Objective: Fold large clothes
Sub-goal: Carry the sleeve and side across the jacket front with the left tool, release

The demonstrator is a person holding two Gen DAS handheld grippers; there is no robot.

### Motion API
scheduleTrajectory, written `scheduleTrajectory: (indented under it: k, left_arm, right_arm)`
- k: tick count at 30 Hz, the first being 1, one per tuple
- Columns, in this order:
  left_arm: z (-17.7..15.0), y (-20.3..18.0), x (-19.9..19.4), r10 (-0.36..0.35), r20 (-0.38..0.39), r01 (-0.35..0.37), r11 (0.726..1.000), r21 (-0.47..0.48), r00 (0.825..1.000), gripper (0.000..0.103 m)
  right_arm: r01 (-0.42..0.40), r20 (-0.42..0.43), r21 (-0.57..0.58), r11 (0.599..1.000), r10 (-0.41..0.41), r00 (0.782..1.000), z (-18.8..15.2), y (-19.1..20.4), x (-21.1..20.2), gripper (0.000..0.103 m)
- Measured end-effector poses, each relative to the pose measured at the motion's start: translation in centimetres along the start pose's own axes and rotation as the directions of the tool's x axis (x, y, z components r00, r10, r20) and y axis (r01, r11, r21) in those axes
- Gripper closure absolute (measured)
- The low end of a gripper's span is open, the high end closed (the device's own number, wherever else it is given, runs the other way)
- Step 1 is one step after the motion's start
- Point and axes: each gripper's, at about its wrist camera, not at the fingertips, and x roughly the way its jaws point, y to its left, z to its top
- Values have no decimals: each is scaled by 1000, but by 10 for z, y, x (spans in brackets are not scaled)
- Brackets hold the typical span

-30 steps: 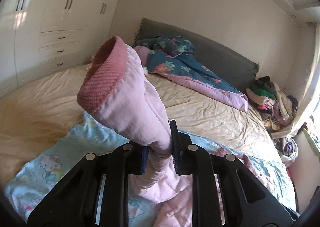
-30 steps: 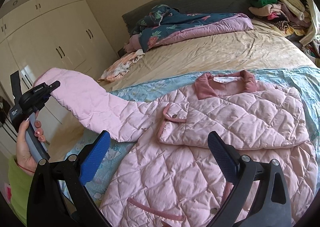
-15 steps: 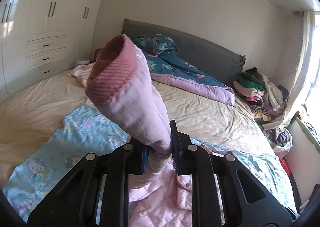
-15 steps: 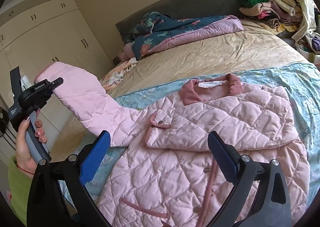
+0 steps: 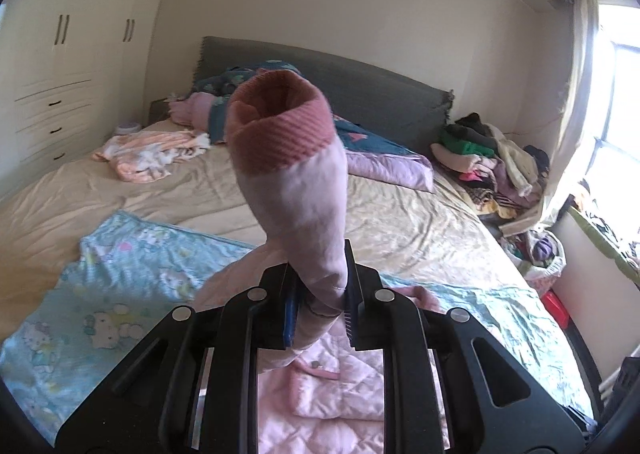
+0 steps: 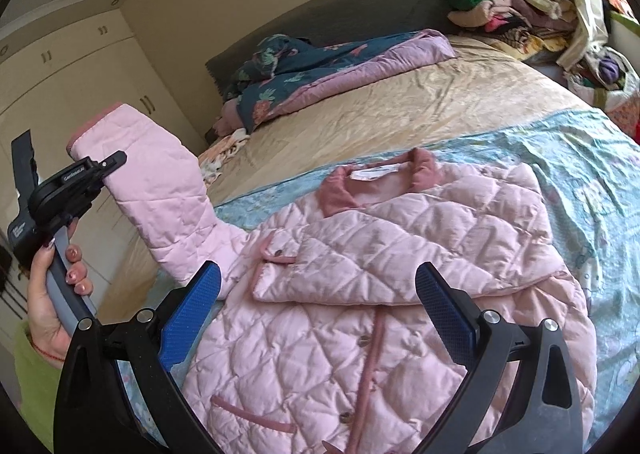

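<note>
A pink quilted jacket (image 6: 400, 254) with darker pink collar and trim lies front-up on the blue cartoon-print blanket (image 6: 580, 158) — one sleeve folded across its chest, the other sleeve (image 5: 296, 190) lifted off the blanket's edge. The left gripper (image 5: 320, 302) pinches that sleeve below the ribbed cuff; its fingers are mostly hidden. The right gripper (image 6: 316, 310) hovers spread above the jacket — its hem is cut off.
</note>
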Motion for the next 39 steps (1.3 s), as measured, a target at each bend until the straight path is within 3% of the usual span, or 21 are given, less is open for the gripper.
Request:
scheduleTrajectory:
  k: [20,39]
  left_arm:
    - [-56,-76,51,-122,-127,133,987,86,984,92]
    - [-142,-128,102,-163,-319,233,953,195,934,90]
  right_arm:
    - [46,12,96,994,-47,999,-2,-54,-10,6]
    - [105,9,173,979,-109,994,-4,-94,-8,6]
